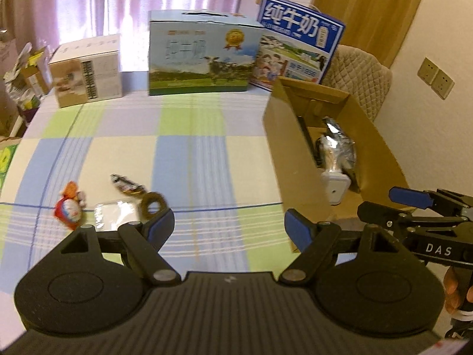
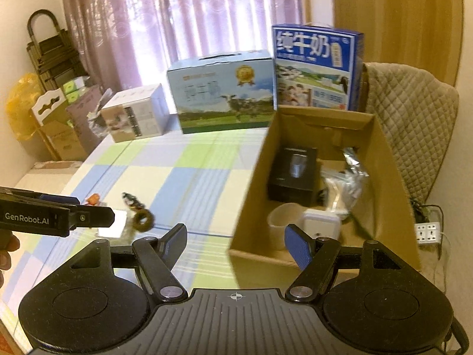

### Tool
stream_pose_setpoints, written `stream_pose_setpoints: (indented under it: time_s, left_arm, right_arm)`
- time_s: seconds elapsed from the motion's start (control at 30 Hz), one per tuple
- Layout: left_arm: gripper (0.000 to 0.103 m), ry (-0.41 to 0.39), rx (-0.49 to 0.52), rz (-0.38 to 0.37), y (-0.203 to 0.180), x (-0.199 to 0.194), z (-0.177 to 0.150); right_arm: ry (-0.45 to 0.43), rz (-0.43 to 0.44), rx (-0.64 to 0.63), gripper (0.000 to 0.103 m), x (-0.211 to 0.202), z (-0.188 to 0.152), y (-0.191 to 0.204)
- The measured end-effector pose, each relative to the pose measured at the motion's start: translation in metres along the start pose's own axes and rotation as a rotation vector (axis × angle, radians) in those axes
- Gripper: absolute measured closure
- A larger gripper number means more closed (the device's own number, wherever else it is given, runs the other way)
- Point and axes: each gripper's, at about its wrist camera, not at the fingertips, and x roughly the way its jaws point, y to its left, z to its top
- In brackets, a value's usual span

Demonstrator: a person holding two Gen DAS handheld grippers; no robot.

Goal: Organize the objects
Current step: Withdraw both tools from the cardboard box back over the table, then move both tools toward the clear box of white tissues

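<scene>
An open cardboard box (image 1: 381, 136) (image 2: 251, 195) stands on the right of the checked tablecloth. Inside lie a black box (image 2: 294, 177), a white adapter (image 2: 320, 224) (image 1: 337, 188), a beige tape roll (image 2: 283, 219) and a crinkled silver bag (image 2: 351, 171) (image 1: 337, 145). Left on the cloth lie a red snack packet (image 1: 68, 208), a dark wrapped sweet (image 1: 127, 185) (image 2: 133, 201), a brown ring (image 1: 152, 202) (image 2: 143, 222) and a clear plastic bag (image 1: 115, 216). My left gripper (image 1: 229, 230) is open above the cloth. My right gripper (image 2: 236, 244) is open at the box's near corner. Neither holds anything.
At the table's far edge stand a pale carton (image 1: 88, 74), a light blue milk case (image 1: 204, 56) and a dark blue milk case (image 1: 298, 41). A quilted chair back (image 2: 411, 121) rises right of the box. Clutter and cartons (image 2: 59, 118) fill the room's left side.
</scene>
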Motion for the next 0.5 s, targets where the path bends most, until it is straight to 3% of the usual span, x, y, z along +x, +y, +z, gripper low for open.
stream_pose_setpoints:
  time_s: [0.5]
  left_arm:
    - [0.024, 0.034, -0.053, 0.063, 0.08, -0.023, -0.034]
  right_arm:
    - [0.061, 0.105, -0.044, 0.033, 0.029, -0.014, 0.068]
